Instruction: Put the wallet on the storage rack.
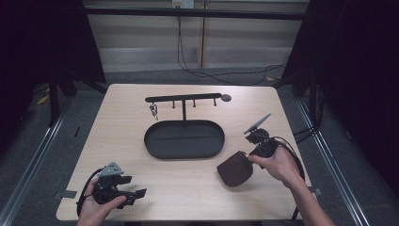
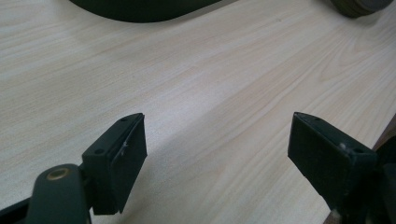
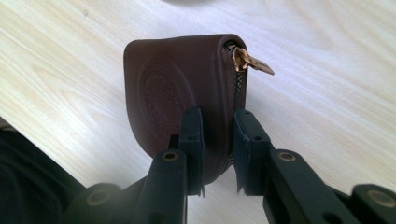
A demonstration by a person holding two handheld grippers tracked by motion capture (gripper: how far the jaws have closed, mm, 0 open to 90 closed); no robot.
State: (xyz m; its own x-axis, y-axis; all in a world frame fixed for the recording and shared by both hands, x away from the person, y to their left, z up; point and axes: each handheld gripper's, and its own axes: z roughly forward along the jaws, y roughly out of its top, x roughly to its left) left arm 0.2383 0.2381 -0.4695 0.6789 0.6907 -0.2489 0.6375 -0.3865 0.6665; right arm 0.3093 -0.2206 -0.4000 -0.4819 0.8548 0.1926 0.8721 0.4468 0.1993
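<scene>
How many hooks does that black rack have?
4, as far as I can tell. They hang in a row under the rack's bar: the leftmost hook holds a small metal clip, the other three are bare.

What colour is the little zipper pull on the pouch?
Gold zipper pull, on the dark brown pouch; right gripper view.

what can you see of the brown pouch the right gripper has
The brown pouch looks like smooth leather, rounded, with a round embossed stamp on its side and a zip along its edge ending in a brass-coloured pull. It stands on edge, near the table's right front. The right gripper is shut on it, fingers pressing both faces.
</scene>
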